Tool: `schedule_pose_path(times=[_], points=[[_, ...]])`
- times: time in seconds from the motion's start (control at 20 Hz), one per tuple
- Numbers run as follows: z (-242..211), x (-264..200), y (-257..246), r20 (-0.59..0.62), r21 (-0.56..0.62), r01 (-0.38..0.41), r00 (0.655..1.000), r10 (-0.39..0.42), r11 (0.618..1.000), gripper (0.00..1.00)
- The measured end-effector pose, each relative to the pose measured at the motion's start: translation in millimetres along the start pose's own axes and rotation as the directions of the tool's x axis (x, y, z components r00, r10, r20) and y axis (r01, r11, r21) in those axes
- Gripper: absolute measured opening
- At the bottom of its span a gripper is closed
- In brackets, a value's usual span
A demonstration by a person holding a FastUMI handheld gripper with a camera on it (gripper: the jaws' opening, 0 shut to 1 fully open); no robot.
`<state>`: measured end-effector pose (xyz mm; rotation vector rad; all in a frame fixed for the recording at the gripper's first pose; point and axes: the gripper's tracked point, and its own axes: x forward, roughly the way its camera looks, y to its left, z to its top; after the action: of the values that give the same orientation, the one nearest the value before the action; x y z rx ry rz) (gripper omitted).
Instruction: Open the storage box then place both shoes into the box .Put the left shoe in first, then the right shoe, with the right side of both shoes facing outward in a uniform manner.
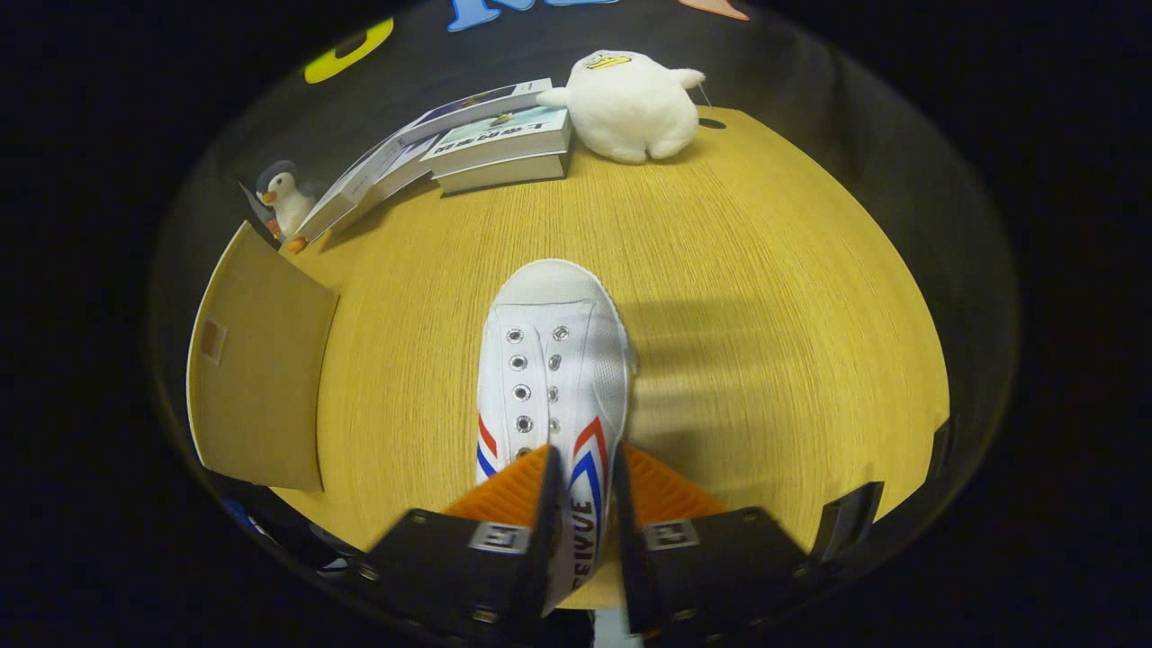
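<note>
Gripper view:
Gripper (pixel 581 468): fingers nearly closed, both pressing on the rear side wall of the white canvas shoe (pixel 551 378), lower centre of frame.
Shoe: white with red and blue stripes, toe pointing away toward frame centre; it appears lifted off the wooden table (pixel 765 297), with a shadow to its right. Left or right shoe: cannot tell.
Storage box lid (pixel 261 378): brown cardboard flap, standing open at left of frame; box interior lies below it, mostly hidden.
Clutter: stack of books (pixel 490 144) at upper centre, white plush toy (pixel 630 103) just right of the books, small penguin toy (pixel 286 196) at upper left near the flap's top corner.
Risk 1: the grip is on thin canvas at one side only; the shoe could swing or slip out during the carry.
Risk 2: the toe could catch the open flap on entry and knock it shut.
Risk 3: if the shoe twists in the fingers, the wrong side could face outward.
</note>
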<state>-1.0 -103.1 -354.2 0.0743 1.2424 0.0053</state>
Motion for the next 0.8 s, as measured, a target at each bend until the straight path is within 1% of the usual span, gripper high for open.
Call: schedule_pose_path(times=[0.05, 0.1, 0.15, 0.2, 0.35, 0.4, 0.6, 0.8], points=[[-2, -1, 0, -0.001, 0.009, -0.013, 1.0, 0.013, 1.0, 0.12], [-3, 0, 1, 0.001, 0.028, -0.023, 1.0, 0.023, 0.999, 0.13], [-7, 8, -4, 0.03, 0.063, -0.011, 0.999, 0.009, 0.998, 0.13], [-4, 1, 1, 0.008, 0.075, -0.024, 1.0, 0.024, 0.997, 0.0], [-1, -14, 7, 0.017, 0.127, -0.057, 0.998, 0.056, 0.99, 0.0], [2, -18, 11, 0.038, 0.14, -0.068, 0.997, 0.063, 0.988, 0.0], [17, -44, 35, 0.079, 0.143, -0.111, 0.992, 0.101, 0.983, 0.0], [34, -71, 69, 0.134, 0.161, -0.172, 0.979, 0.151, 0.972, 0.0]])
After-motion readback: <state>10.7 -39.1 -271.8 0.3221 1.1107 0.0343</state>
